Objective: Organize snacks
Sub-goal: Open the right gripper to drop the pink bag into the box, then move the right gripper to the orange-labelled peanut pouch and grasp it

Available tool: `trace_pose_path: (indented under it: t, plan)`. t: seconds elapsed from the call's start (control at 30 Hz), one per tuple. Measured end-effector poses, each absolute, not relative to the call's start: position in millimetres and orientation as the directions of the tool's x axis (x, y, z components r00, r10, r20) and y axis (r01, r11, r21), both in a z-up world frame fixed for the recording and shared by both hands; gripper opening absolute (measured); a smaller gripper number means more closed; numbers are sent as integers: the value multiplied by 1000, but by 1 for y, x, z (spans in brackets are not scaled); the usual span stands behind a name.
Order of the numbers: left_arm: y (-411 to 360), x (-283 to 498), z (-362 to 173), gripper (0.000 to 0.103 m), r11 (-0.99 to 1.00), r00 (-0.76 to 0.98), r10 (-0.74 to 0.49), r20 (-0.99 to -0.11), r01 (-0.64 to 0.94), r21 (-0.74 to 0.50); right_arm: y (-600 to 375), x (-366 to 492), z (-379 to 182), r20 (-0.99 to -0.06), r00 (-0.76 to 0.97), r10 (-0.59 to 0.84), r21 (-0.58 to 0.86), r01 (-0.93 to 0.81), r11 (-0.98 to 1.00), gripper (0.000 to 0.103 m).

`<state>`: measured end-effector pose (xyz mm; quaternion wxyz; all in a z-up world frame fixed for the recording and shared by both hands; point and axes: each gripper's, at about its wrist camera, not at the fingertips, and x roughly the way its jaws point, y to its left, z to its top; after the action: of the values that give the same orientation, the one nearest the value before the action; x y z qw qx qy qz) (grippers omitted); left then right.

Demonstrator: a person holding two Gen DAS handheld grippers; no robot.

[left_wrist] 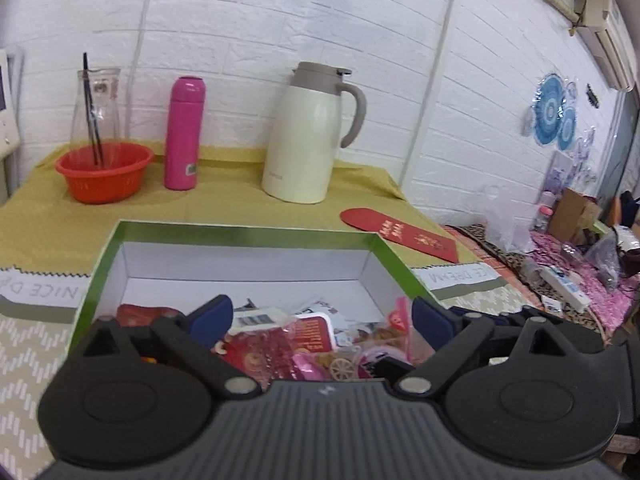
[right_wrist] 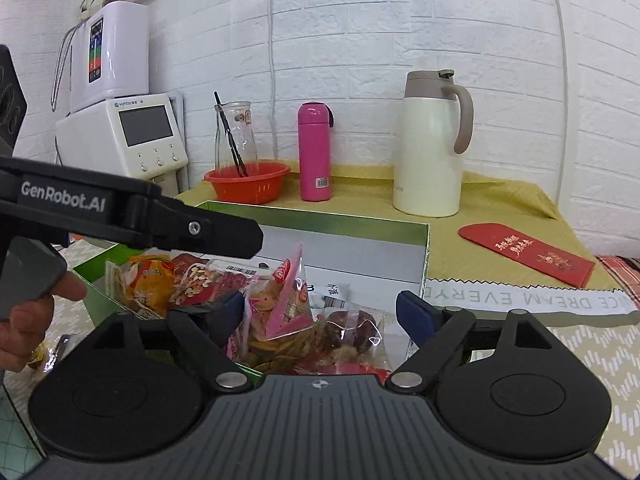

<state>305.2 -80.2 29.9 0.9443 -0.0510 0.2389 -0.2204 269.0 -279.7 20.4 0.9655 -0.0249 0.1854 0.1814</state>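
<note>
A green-rimmed cardboard box point(left_wrist: 248, 233) with white inner walls sits on the table and holds several snack packets. In the left wrist view my left gripper point(left_wrist: 322, 316) hangs open just above a red packet point(left_wrist: 316, 336) and its neighbours, gripping none of them. In the right wrist view my right gripper point(right_wrist: 322, 308) is open over the same box point(right_wrist: 348, 229). A pink packet of chips point(right_wrist: 284, 304) and a clear packet of dark fruit point(right_wrist: 352, 330) lie between its fingers, unpressed. An orange packet point(right_wrist: 148, 284) and a nut packet point(right_wrist: 196, 276) lie further left. A hand point(right_wrist: 28, 320) holds the left tool, whose black arm point(right_wrist: 132, 216) reaches over the box.
On the yellow cloth behind the box stand a red bowl point(left_wrist: 104, 172), a glass carafe point(left_wrist: 96, 108), a pink flask point(left_wrist: 184, 132) and a cream jug point(left_wrist: 308, 136). A red envelope point(left_wrist: 400, 234) lies to the right. White appliances point(right_wrist: 132, 136) stand at the left, clutter point(left_wrist: 572, 264) at the far right.
</note>
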Motion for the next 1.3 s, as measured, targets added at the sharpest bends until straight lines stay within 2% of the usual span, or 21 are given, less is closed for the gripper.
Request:
trace_pose_path:
  t: [0.07,0.5,0.63,0.9,1.13,1.3]
  plan:
    - [-80,306,31,93,912,800,-409,-439,363,-189,-281,269,20,-366,866,341,19,-359,933,103]
    - [-68,270,49,93,917,824,-398,-404,361,-166,-279,241,37,-331,894,301,-5,-321,947,103]
    - [-55,249,62,93,912,827,-409,-386,360,-197,-276,226,45,-329,896,296,-18,-320,947,103]
    - [-14,197,89,93,931,857,-357,-371,295,-215,-268,179,77,-339,890,306,-33,-336,941,103]
    - [21,157,80,93,933,860,-348,-373,279,-227,-252,135,98,-364,861,355,-32,-393,919,103]
    - [45,141,58,93,937,851,-326,-411,235,-257,-237,124,79,-401,840,364,-66,-423,904,103]
